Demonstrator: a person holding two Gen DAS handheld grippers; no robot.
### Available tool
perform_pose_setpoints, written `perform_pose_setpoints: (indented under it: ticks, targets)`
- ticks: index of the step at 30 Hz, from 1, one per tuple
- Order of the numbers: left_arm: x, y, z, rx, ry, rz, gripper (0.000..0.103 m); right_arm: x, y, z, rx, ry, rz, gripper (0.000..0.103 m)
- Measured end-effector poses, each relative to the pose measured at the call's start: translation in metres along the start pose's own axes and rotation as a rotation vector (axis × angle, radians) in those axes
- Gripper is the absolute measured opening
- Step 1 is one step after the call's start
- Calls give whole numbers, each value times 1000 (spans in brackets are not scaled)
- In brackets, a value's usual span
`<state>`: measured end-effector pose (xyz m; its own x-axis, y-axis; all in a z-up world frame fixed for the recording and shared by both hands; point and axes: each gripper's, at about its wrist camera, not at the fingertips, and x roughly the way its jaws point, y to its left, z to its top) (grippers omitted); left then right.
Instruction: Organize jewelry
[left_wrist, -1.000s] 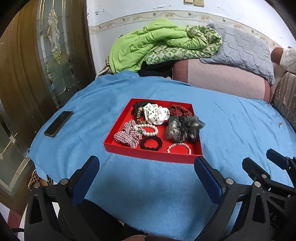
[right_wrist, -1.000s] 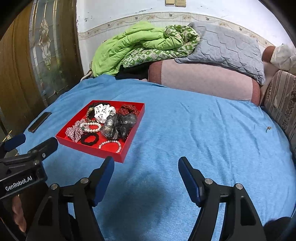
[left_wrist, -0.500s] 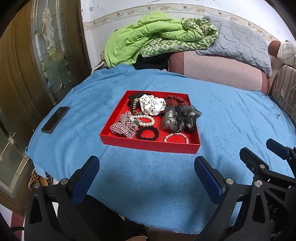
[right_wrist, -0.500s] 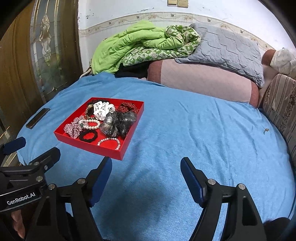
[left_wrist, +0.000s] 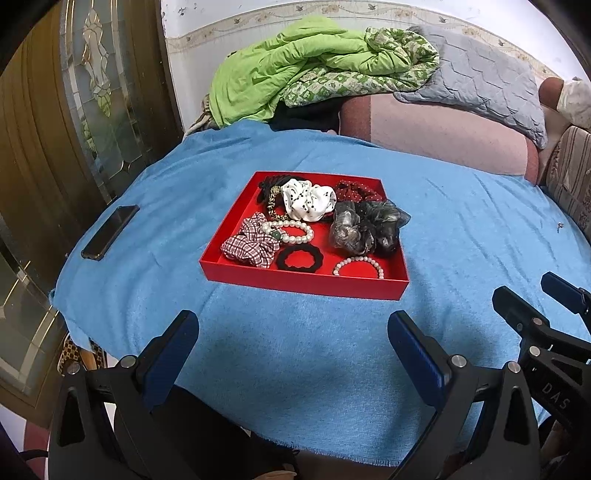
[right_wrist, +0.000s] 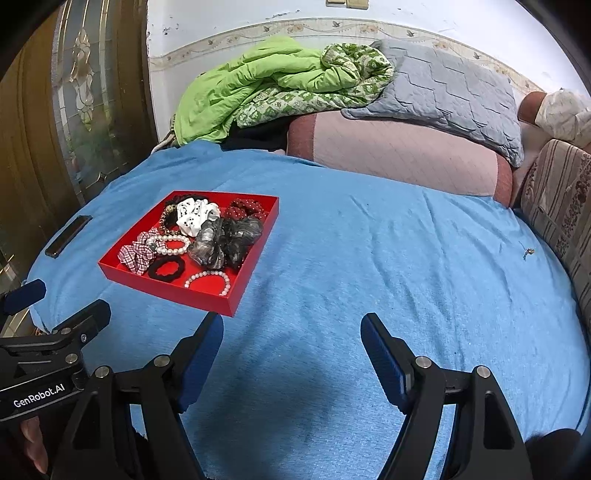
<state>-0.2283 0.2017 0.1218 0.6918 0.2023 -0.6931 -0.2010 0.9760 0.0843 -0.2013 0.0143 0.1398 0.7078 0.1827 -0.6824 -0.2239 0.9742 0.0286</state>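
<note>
A red tray (left_wrist: 295, 282) (right_wrist: 170, 290) lies on the blue cloth. It holds a white dotted scrunchie (left_wrist: 308, 201), a plaid scrunchie (left_wrist: 249, 245), a grey-black sheer scrunchie (left_wrist: 365, 227), a black hair tie (left_wrist: 300, 258), a pearl bracelet (left_wrist: 358, 266), a second pearl bracelet (left_wrist: 291, 230) and a red dotted scrunchie (left_wrist: 356, 190). My left gripper (left_wrist: 291, 339) is open and empty, short of the tray's near edge. My right gripper (right_wrist: 291, 343) is open and empty, to the right of the tray.
A black phone (left_wrist: 110, 230) lies on the cloth left of the tray. A green quilt (left_wrist: 295, 62), a grey pillow (left_wrist: 480, 81) and a pink bolster (left_wrist: 436, 136) are piled at the back. A wooden glass door (left_wrist: 74, 110) stands at left. A small object (right_wrist: 528, 252) lies at far right.
Both grippers have pulled back and risen a little, so the tray sits farther off in both views. Both stay open and empty.
</note>
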Motion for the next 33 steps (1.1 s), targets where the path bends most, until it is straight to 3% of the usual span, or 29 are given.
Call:
perform_pose_setpoints:
  ticks: [33]
  targets:
    - [7,2,-9,-14,33,-23,102,6,0,-4,-15,19,-27,83]
